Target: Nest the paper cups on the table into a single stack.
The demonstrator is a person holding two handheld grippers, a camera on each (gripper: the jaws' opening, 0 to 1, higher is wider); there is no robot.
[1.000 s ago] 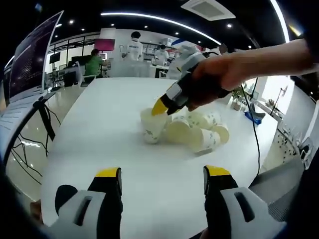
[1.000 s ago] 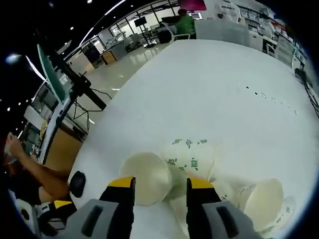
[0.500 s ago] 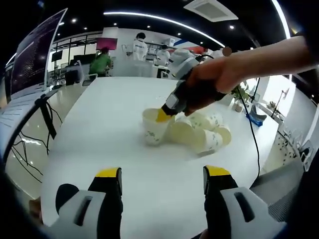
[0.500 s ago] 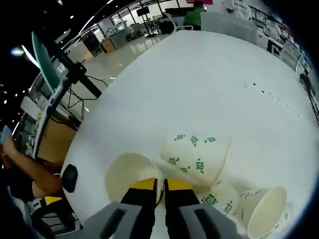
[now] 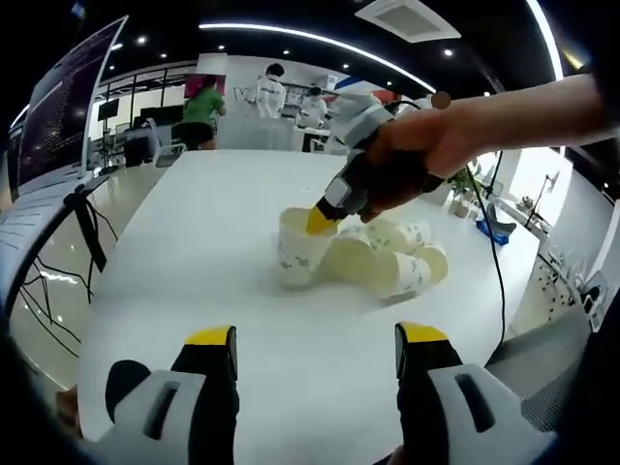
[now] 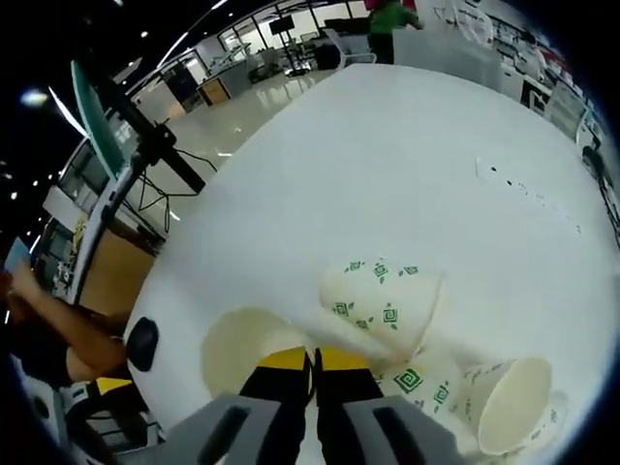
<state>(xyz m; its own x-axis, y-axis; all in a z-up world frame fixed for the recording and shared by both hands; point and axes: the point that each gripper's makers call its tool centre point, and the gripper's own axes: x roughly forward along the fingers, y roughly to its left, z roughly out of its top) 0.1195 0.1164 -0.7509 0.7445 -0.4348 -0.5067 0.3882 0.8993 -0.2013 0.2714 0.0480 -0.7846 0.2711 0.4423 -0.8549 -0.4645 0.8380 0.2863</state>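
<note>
Between right gripper [image 6: 312,360] tips: rim of upright paper cup [image 5: 297,247], clenched tight, standing on desk [image 5: 194,262]. Just beyond tips, other cups [image 6: 383,305] lie tipped, touching. Lift straight, keep rim uncrushed, mouth level for nesting. Left gripper [image 5: 315,349] released, idle, well short of pile.

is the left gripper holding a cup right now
No, the left gripper is open over bare table, with the cups farther ahead.
</note>
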